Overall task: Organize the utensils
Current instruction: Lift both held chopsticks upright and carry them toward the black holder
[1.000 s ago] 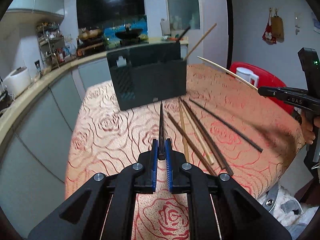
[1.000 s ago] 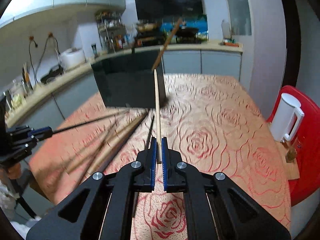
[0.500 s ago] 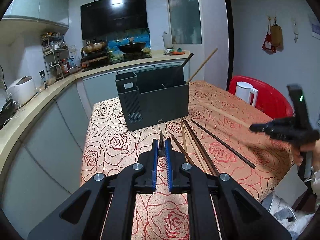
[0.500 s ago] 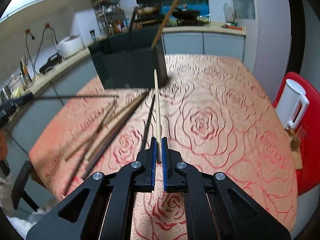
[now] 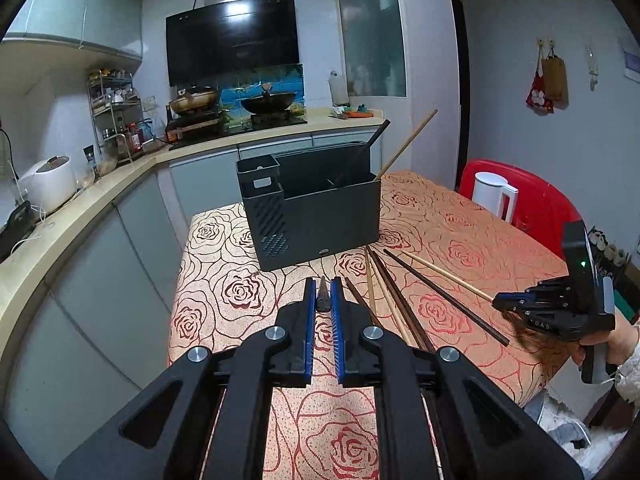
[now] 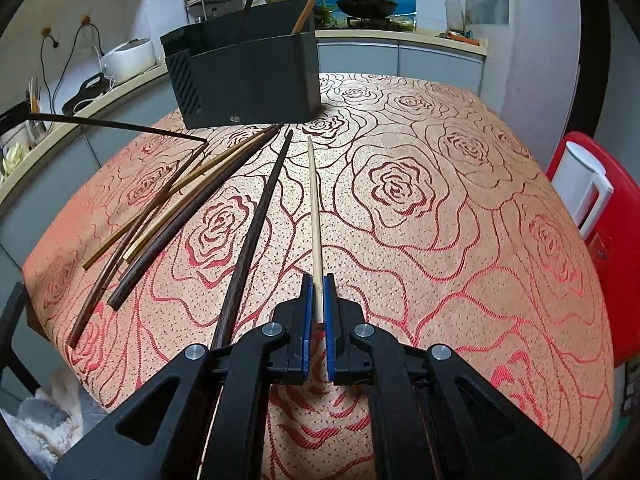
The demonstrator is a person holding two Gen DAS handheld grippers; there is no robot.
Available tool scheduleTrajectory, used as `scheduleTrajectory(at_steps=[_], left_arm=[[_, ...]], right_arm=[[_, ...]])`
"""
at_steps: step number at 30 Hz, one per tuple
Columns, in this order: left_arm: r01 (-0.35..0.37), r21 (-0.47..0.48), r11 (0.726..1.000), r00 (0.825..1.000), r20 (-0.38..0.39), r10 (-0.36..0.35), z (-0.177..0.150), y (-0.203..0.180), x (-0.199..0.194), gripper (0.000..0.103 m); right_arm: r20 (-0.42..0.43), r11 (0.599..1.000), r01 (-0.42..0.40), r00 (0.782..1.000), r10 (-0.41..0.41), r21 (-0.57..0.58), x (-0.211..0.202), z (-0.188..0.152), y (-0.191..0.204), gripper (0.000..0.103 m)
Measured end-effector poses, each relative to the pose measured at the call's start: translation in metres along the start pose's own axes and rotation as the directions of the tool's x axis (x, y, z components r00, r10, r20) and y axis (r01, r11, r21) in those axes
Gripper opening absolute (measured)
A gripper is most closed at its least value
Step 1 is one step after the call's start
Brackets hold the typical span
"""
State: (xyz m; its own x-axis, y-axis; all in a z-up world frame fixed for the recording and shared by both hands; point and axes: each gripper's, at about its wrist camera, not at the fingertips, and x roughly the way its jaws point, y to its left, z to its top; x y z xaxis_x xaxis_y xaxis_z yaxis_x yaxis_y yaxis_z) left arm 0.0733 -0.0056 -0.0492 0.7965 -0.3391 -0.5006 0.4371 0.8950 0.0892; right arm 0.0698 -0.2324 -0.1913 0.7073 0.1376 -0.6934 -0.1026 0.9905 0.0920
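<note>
A black utensil holder (image 5: 312, 208) stands on the rose-patterned table, with two chopsticks leaning out of it; it also shows in the right wrist view (image 6: 244, 76). My left gripper (image 5: 323, 300) is shut on a dark chopstick (image 5: 323, 300), held above the table and seen end-on. In the right wrist view that dark chopstick (image 6: 120, 126) juts in from the left. My right gripper (image 6: 316, 304) is shut on a light wooden chopstick (image 6: 314, 208) that lies low along the cloth, pointing at the holder. Several loose chopsticks (image 6: 188, 204) lie on the table (image 6: 440, 200) to its left.
A white kettle (image 5: 494, 196) sits on a red chair (image 5: 536, 200) at the table's right side. A kitchen counter (image 5: 80, 208) with a rice cooker curves along the left. The table's near edge is close below both grippers.
My left gripper lifted and pulled back with the dark chopstick. My right gripper lowered toward the table, bringing the light chopstick down along the cloth beside the loose ones.
</note>
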Motion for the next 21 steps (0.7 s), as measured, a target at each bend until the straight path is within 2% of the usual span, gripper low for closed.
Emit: scheduleTrajectory(at_steps=[18, 20, 21], left_arm=[[-0.003, -0.011, 1.000, 1.000, 0.007, 0.003, 0.001, 0.004, -0.003, 0.007], [-0.003, -0.015, 1.000, 1.000, 0.006, 0.003, 0.001, 0.005, -0.002, 0.007], [-0.003, -0.018, 1.000, 1.000, 0.006, 0.003, 0.001, 0.006, -0.002, 0.007]], right_arm=[[0.027, 0.999, 0.046, 0.999, -0.045, -0.029, -0.008, -0.011, 0.007, 0.009], [0.029, 1.000, 0.025, 0.999, -0.025, -0.016, -0.007, -0.010, 0.005, 0.020], [0.031, 1.000, 0.020, 0.999, -0.020, -0.014, -0.007, -0.010, 0.005, 0.022]])
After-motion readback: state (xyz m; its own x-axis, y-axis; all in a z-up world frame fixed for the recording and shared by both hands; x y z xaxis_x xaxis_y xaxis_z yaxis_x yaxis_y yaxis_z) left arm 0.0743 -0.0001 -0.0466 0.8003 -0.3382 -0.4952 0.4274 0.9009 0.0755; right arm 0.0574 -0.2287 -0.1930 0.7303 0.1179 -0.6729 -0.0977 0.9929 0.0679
